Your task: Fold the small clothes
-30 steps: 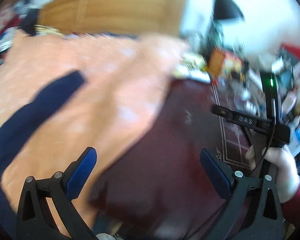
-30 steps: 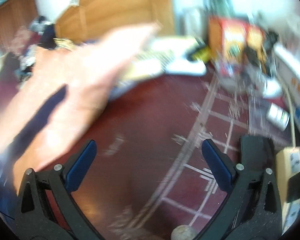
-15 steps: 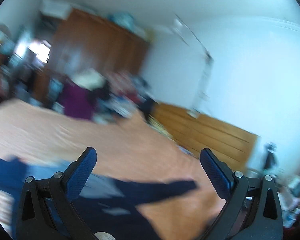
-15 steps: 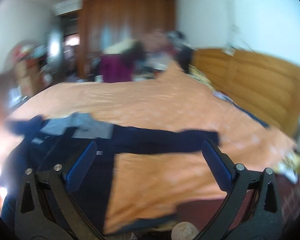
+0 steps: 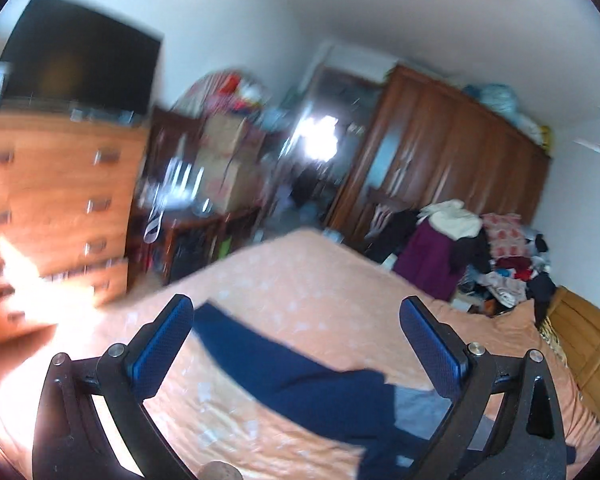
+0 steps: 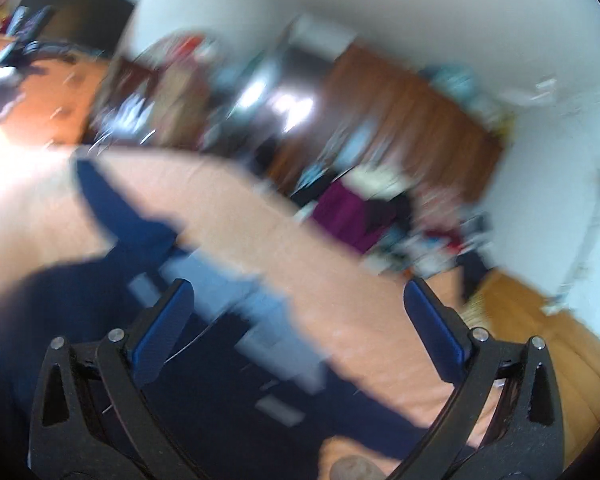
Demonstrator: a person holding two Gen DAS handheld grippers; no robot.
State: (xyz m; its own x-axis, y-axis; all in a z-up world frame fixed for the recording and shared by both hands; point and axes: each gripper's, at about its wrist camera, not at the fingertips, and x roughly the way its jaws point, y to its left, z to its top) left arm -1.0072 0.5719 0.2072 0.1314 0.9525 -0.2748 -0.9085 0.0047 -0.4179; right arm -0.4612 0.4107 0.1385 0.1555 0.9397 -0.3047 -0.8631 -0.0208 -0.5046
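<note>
A dark navy garment (image 5: 300, 384) with a pale blue-grey inner patch (image 5: 416, 408) lies spread on a bed with an orange cover (image 5: 300, 280). One sleeve stretches up to the left between the blue pads of my left gripper (image 5: 300, 352), which is open and empty above it. In the blurred right wrist view the same garment (image 6: 148, 320) fills the lower left, its sleeve reaching to the upper left. My right gripper (image 6: 300, 332) hangs open over it with nothing held.
A wooden chest of drawers (image 5: 52, 208) with a dark TV (image 5: 80, 64) stands left of the bed. A brown wardrobe (image 5: 440, 168) and a pile of clothes (image 5: 480, 248) lie beyond. A wooden headboard (image 5: 584, 352) borders the right side.
Both cameras swung from the floor and clutter beside the bed up and leftward across the room. The garment now lies under both grippers. Both stayed open.
</note>
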